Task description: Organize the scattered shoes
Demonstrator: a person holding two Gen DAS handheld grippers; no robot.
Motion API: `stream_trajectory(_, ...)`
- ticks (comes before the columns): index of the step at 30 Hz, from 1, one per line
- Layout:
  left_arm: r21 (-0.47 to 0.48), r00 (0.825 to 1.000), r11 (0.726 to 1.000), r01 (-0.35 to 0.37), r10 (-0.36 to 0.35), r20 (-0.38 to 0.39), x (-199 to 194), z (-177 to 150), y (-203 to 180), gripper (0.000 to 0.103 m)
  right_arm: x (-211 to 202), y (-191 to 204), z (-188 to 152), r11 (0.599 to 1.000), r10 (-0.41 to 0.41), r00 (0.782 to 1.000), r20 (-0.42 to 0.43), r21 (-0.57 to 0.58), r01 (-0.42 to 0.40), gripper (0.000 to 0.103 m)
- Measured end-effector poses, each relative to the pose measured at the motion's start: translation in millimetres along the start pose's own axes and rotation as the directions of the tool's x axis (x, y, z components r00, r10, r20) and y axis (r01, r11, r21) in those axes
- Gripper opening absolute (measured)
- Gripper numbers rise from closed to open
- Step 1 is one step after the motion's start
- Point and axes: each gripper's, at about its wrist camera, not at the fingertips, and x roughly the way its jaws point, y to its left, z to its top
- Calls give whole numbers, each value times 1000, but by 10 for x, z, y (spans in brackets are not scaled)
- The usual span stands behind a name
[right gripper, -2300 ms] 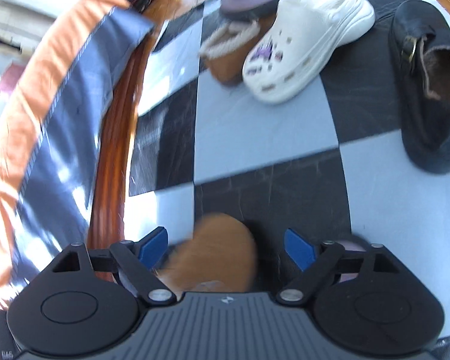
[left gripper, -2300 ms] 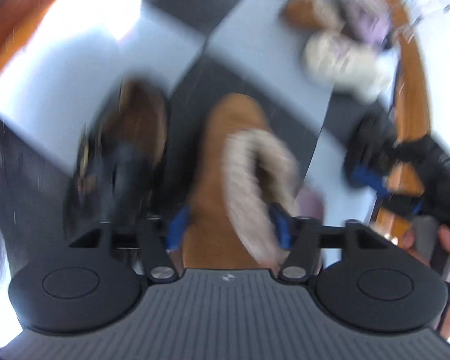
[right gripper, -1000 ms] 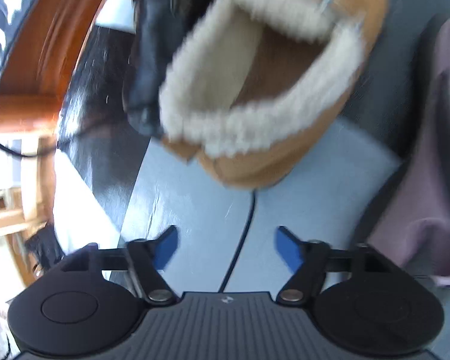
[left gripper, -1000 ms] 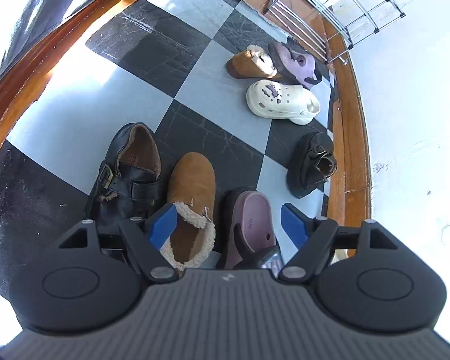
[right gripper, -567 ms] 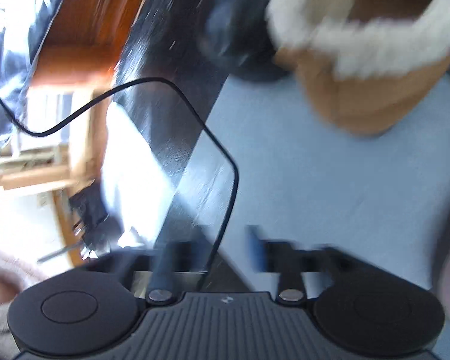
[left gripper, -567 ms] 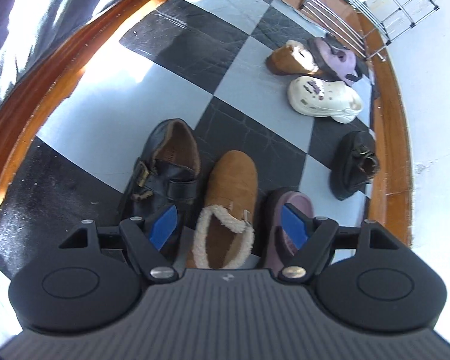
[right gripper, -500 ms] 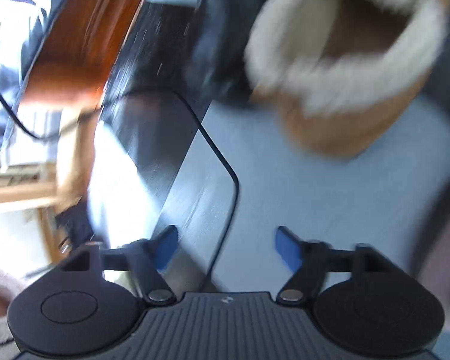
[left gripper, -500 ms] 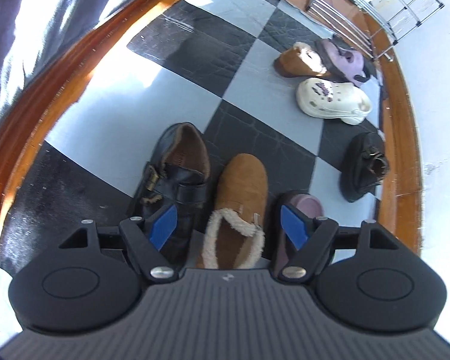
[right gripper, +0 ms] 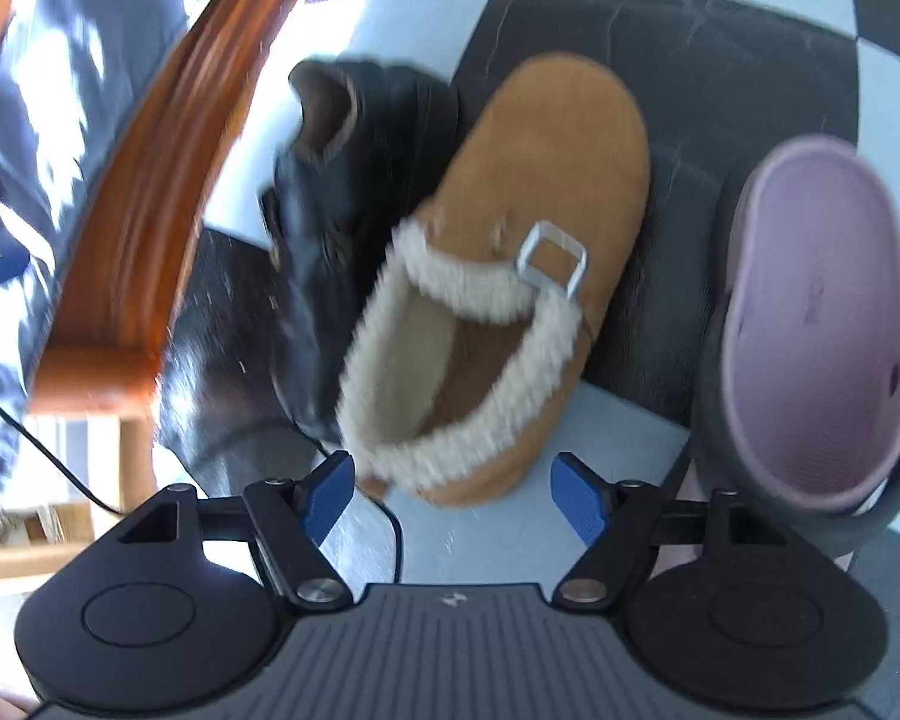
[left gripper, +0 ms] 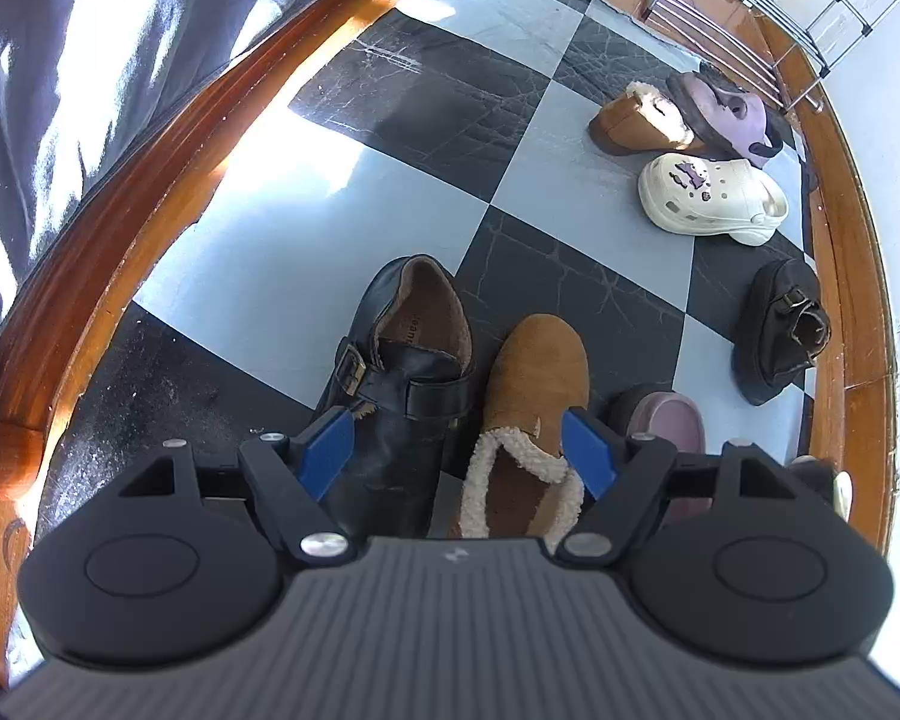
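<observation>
Three shoes stand side by side on the checkered floor: a black buckle shoe (left gripper: 399, 384), a tan fleece-lined slipper (left gripper: 534, 396) and a mauve clog (left gripper: 666, 420). They also show in the right wrist view: black shoe (right gripper: 336, 192), slipper (right gripper: 510, 276), clog (right gripper: 810, 324). My left gripper (left gripper: 459, 450) is open and empty above the row. My right gripper (right gripper: 453, 498) is open and empty just behind the slipper's heel. Farther off lie a second tan slipper (left gripper: 636, 120), a purple clog (left gripper: 726, 114), a white clog (left gripper: 711, 198) and a second black shoe (left gripper: 780, 330).
A wooden border (left gripper: 168, 180) curves along the left of the floor, with dark fabric (left gripper: 60, 90) beyond it. A metal shoe rack (left gripper: 768, 12) stands at the far end by the white wall. A black cable (right gripper: 60, 456) lies on the floor at left.
My left gripper has pulled back and drifted left, open over the row. My right gripper has swung round to face the three shoes from behind their heels.
</observation>
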Motion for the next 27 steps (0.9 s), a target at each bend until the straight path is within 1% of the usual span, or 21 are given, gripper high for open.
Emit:
stream_trajectory(2, -13, 1000, 1000, 1, -1, -10, 72, 15, 63, 79, 174, 15, 180, 994, 71, 997, 8, 78, -72, 78)
stream_trajectory(3, -24, 1000, 1000, -6, 6, -24, 122, 19, 105, 79, 242, 27, 250, 991, 84, 996, 13, 103, -85, 77)
stream_trajectory(4, -33, 999, 999, -14, 13, -29, 151, 20, 146, 79, 228, 52, 281, 995, 53, 998, 24, 79, -55, 77)
stream_trajectory(5, -42, 999, 999, -22, 21, -33, 180, 21, 187, 79, 226, 116, 303, 999, 2, 999, 42, 34, -4, 76)
stream_trajectory(6, -59, 998, 998, -36, 34, -46, 215, 21, 272, 79, 229, 210, 326, 997, -71, 995, 73, -23, 73, 76)
stream_trajectory(7, -66, 998, 997, -42, 38, -48, 219, 24, 328, 79, 182, 299, 344, 980, -161, 980, 115, -101, 173, 76)
stream_trajectory(8, -74, 998, 996, -46, 43, -42, 205, 34, 378, 79, 154, 363, 356, 957, -217, 965, 145, -163, 240, 76)
stream_trajectory(10, -91, 998, 994, -54, 52, -30, 174, 55, 476, 79, 149, 492, 393, 882, -317, 927, 202, -296, 367, 76)
stream_trajectory(12, -108, 998, 992, -63, 61, -19, 144, 76, 575, 79, 222, 602, 430, 792, -378, 896, 233, -420, 443, 73)
stream_trajectory(13, -118, 998, 991, -64, 62, -16, 132, 87, 615, 79, 305, 672, 442, 736, -401, 885, 237, -492, 465, 71)
stream_trajectory(14, -127, 998, 990, -65, 64, -14, 121, 97, 654, 79, 378, 724, 437, 694, -419, 877, 235, -540, 476, 70)
stream_trajectory(15, -134, 998, 989, -65, 64, -12, 112, 106, 678, 79, 429, 756, 416, 657, -434, 871, 230, -581, 480, 70)
stream_trajectory(17, -145, 998, 987, -63, 62, -11, 104, 113, 718, 79, 588, 868, 366, 552, -464, 856, 226, -682, 479, 70)
stream_trajectory(20, -148, 998, 987, -61, 59, -18, 124, 117, 746, 79, 911, 980, 365, 448, -490, 833, 255, -746, 492, 70)
stream_trajectory(21, -148, 998, 987, -60, 58, -22, 134, 116, 746, 79, 990, 962, 390, 430, -499, 822, 274, -745, 510, 64)
stream_trajectory(22, -148, 998, 987, -59, 55, -27, 149, 113, 742, 79, 1062, 913, 442, 422, -504, 813, 290, -739, 525, 55)
stream_trajectory(23, -147, 998, 987, -57, 53, -31, 162, 109, 736, 79, 1104, 860, 511, 444, -497, 818, 289, -726, 525, 45)
stream_trajectory(24, -145, 998, 988, -56, 51, -34, 169, 103, 726, 79, 1080, 809, 595, 509, -473, 837, 275, -690, 515, 38)
stream_trajectory(25, -143, 998, 988, -54, 49, -37, 176, 98, 716, 79, 992, 729, 721, 615, -432, 865, 256, -618, 490, 34)
stream_trajectory(26, -139, 998, 989, -51, 46, -37, 178, 95, 706, 79, 910, 663, 827, 699, -393, 888, 239, -550, 457, 26)
stream_trajectory(27, -135, 998, 990, -48, 44, -37, 180, 92, 697, 79, 804, 582, 917, 776, -350, 909, 227, -473, 417, 24)
